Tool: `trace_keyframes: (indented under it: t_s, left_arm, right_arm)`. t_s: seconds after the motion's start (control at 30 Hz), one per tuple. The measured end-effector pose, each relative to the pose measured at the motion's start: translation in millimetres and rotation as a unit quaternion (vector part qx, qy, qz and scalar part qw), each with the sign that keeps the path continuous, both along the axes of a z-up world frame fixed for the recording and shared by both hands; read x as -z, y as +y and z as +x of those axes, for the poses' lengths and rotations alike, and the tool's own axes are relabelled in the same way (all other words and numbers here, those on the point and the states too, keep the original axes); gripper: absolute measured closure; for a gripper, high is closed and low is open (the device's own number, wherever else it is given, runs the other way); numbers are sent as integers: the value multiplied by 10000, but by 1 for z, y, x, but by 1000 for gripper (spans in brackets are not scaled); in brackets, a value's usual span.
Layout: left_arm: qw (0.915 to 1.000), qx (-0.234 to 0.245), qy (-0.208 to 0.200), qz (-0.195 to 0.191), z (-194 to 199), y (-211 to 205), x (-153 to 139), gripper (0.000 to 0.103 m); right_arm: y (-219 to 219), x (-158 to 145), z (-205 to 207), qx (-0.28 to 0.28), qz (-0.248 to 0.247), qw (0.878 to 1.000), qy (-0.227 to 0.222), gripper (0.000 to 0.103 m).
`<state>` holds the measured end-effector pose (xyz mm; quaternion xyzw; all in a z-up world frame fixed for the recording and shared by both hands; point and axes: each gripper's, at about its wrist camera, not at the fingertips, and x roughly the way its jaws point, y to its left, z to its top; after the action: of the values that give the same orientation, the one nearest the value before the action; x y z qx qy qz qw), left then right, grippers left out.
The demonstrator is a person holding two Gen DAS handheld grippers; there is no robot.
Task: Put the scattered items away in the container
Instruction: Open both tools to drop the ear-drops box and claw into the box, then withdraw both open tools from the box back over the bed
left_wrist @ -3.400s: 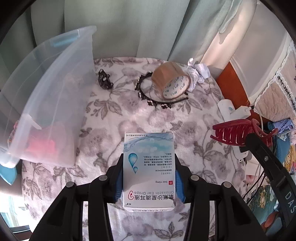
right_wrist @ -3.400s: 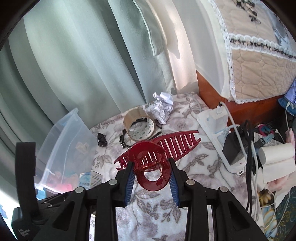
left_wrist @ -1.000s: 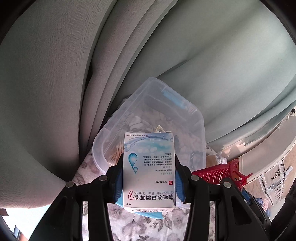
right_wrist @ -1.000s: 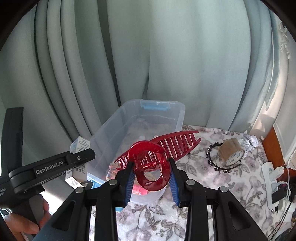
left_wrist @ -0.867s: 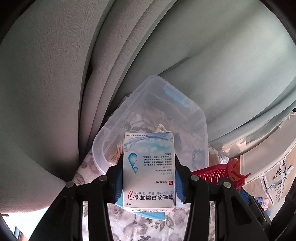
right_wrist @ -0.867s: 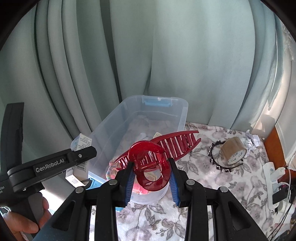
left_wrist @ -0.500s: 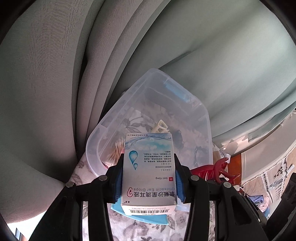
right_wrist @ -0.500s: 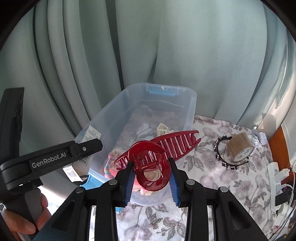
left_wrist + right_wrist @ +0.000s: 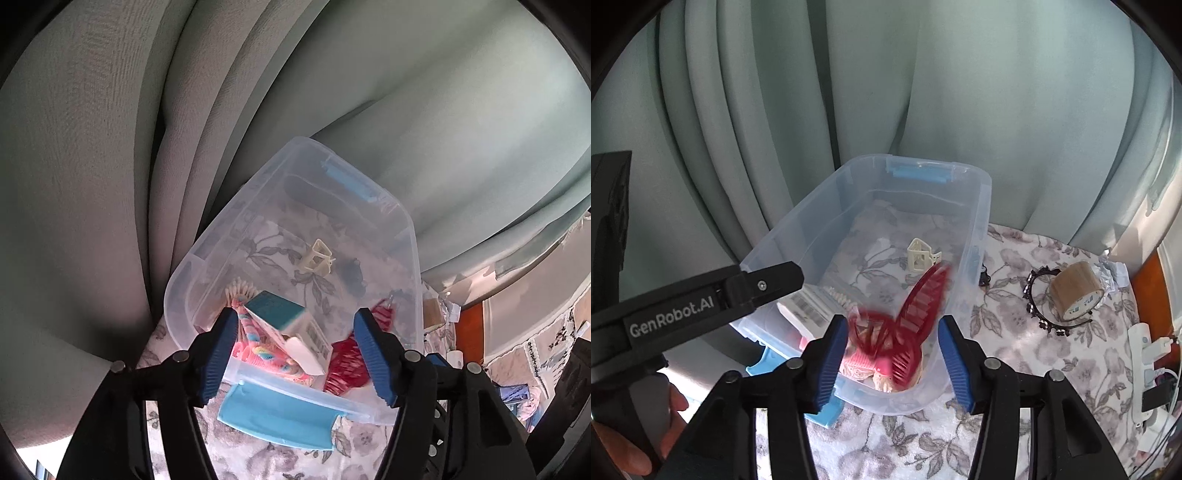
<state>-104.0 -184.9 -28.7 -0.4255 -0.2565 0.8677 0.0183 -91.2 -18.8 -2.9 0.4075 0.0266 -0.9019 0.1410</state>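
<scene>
between the parted fingers point(image 9: 892, 354), red hair claw point(image 9: 905, 325) drops free.

The large red plastic claw hair clip point(image 9: 905, 325) is motion-blurred inside the clear plastic storage bin point(image 9: 979, 229); its teeth smear together. The white-and-blue cardboard medicine box point(image 9: 291, 328) shows unreadable print. The hand point(image 9: 631, 435) is cut off by the frame edge.

Red hair clip point(image 9: 908, 325) and medicine box point(image 9: 291, 328) inside clear container point(image 9: 979, 206).
</scene>
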Motion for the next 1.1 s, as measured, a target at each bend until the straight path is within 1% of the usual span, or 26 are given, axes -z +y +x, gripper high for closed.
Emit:
trace_keyframes:
  t_s: [0.07, 0.27, 0.37, 0.53, 0.67, 0.8, 0.83, 0.97, 1.1]
  left_arm:
    - [10000, 2, 22, -35, 1, 2, -2, 28]
    - [9998, 41, -6, -217, 3, 12, -8, 20]
    - [9994, 38, -41, -328, 3, 17, -11, 16]
    - [9981, 116, -67, -604, 6, 34, -18, 16]
    - [9959, 245, 0, -866, 11, 53, -27, 16]
    - [9929, 394, 77, -1118, 16, 75, -36, 15]
    - [9921, 429, 103, -1173, 17, 81, -38, 15]
    - [9897, 584, 196, -1293, 18, 105, -44, 14]
    - [9872, 669, 309, -1413, 21, 125, -49, 14]
  right_arm:
    - [4, -2, 1, 52, -43, 10000, 20, 44]
    - [18, -6, 4, 163, -132, 9998, 29, 41]
    - [29, -6, 5, 341, -108, 9994, 16, 39]
    - [54, -7, 7, 646, -270, 9975, -23, 37]
    - [76, -9, 12, 804, -478, 9956, 24, 24]
    - [101, -12, 19, 964, -735, 9926, 93, 22]
    - [109, -12, 20, 1007, -816, 9915, 91, 16]
    - [136, -9, 27, 1214, -1008, 9874, 108, 7]
    - [162, -8, 32, 1425, -1193, 9825, 128, 6]
